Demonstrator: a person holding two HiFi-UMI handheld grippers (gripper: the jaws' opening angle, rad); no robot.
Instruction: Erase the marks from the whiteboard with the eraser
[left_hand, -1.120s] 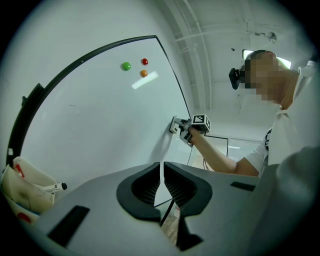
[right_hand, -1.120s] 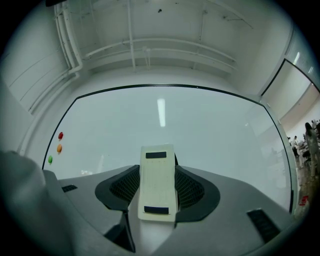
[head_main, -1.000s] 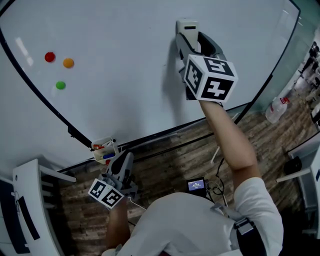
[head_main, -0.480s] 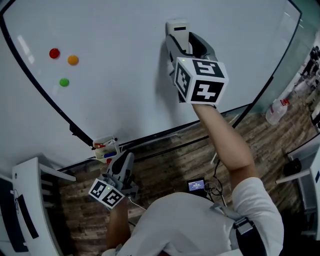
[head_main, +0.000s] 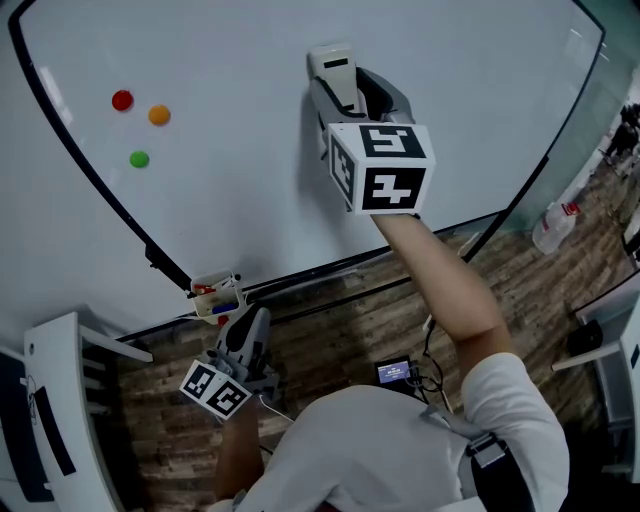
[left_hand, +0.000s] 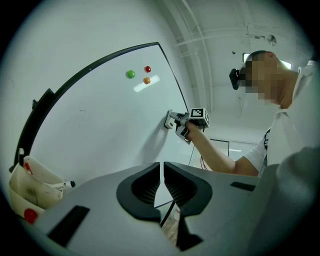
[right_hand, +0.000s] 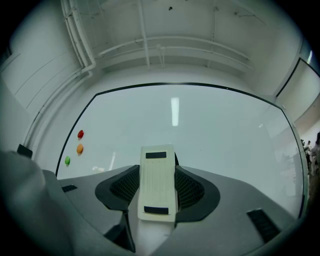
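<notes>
Near the whiteboard (head_main: 220, 150)'s left edge sit three glossy round magnets: red (head_main: 122, 100), green (head_main: 139, 158), orange (head_main: 159, 115). Just below the whiteboard's dark bottom frame there's a marker holder (head_main: 213, 296), and beside it the left gripper (head_main: 252, 322) hangs idle, its jaws nearly touching with nothing between them. Mid-whiteboard, the eraser (head_main: 332, 62), a pale ribbed plastic block, lies flat on the smooth white surface, pinched at its sides by the right gripper (head_main: 350, 90). No marks can be made out. The wipe likely wants even pressure, the eraser's face flush, and overlapping passes.
</notes>
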